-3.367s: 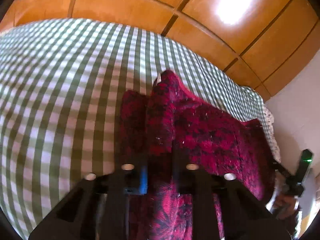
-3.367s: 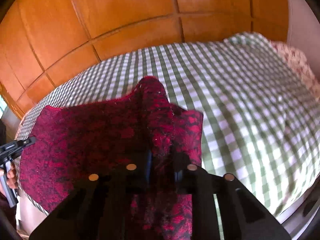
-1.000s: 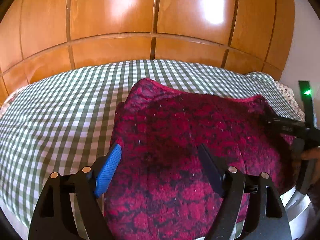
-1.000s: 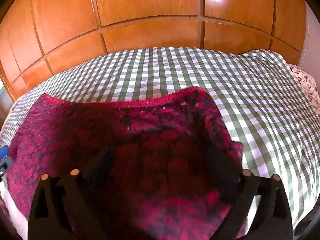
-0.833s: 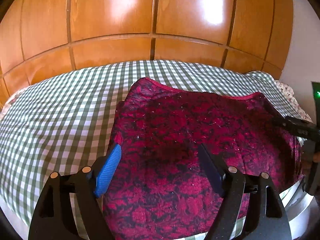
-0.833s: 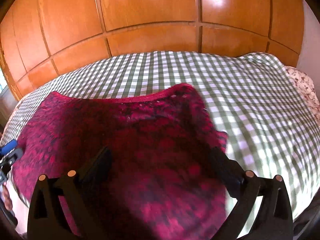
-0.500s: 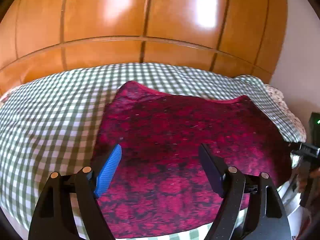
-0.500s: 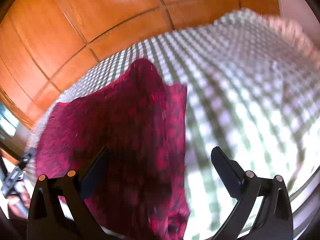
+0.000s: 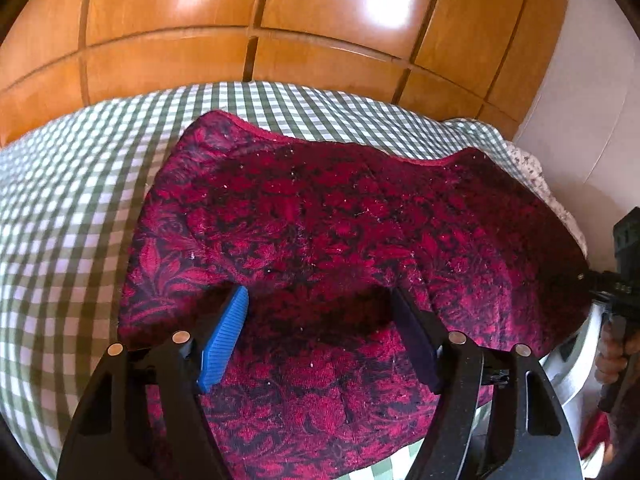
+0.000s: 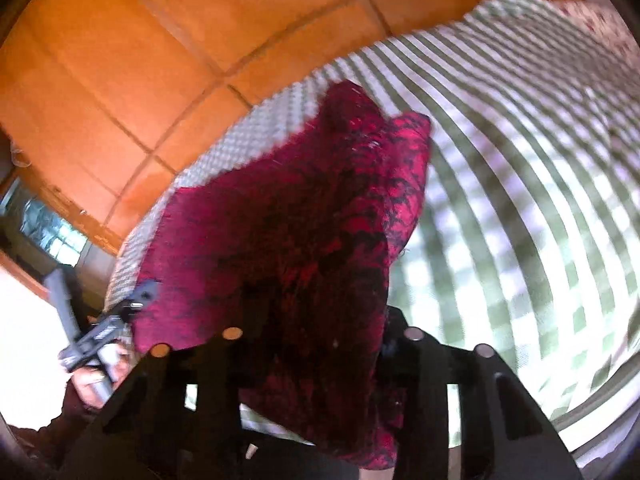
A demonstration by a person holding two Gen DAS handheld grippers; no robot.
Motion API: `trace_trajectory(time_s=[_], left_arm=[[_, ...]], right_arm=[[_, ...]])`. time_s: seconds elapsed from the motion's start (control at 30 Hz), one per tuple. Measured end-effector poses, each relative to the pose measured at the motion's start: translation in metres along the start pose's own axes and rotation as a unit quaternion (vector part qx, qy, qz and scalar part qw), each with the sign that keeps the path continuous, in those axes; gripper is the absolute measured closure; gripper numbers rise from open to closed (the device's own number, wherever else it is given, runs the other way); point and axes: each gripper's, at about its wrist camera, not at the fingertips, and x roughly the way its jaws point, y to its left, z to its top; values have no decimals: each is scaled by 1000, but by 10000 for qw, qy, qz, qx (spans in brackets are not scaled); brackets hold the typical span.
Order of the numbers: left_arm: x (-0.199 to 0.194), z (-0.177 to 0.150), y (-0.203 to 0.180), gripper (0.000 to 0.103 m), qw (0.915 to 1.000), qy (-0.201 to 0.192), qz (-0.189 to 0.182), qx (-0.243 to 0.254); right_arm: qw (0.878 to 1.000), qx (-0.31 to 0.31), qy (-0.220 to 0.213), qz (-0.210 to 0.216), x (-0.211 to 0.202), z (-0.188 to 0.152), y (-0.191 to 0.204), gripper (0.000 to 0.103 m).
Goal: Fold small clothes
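The red cloth (image 9: 340, 240) lies at the bed's (image 9: 72, 208) near edge. The right tongs (image 10: 320, 336) have just been closing on its corner — left tongs (image 9: 320, 336) gape wide over it. Grip both near corners firmly, then lift evenly.

You had a plush, nubby red cloth garment (image 9: 340, 232) on matt woven gingham bedding (image 9: 72, 208); the wood panelling (image 9: 168, 12) behind shone glossy. Your left pad (image 9: 224, 340) was ribbed blue plastic.

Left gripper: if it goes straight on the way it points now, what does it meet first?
Most likely the red patterned cloth. The left gripper has open jaws and points down at the cloth, spread on the checked bedcover; how far off the fabric lies is unclear.
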Motion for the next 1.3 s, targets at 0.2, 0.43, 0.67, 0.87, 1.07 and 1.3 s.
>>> trace_trajectory(time_s=[0.2, 0.43, 0.67, 0.87, 1.07, 1.3], left_arm=[[0, 1, 10, 31, 9991, -5, -362, -233], [-31, 7, 55, 33, 9859, -327, -1124, -1194], [-82, 14, 102, 33, 9557, -947, -2120, -1809], [-61, 32, 72, 32, 9631, -534, -2295, -1299], [-41, 54, 29, 30, 9793, -276, -1921, -571], [-13, 50, 12, 80, 9863, 213, -1613, -287]], right_arm=[[9952, -790, -302, 492, -1, 21, 88, 77], [9769, -2100, 43, 386, 63, 10, 191, 80], [9396, -3403, 346, -93, 115, -45, 249, 80], [9286, -3693, 148, -322, 115, -62, 250, 80], [9176, -3945, -60, -489, 118, -74, 255, 80], [9288, -3705, -13, 4, 106, -66, 245, 66]])
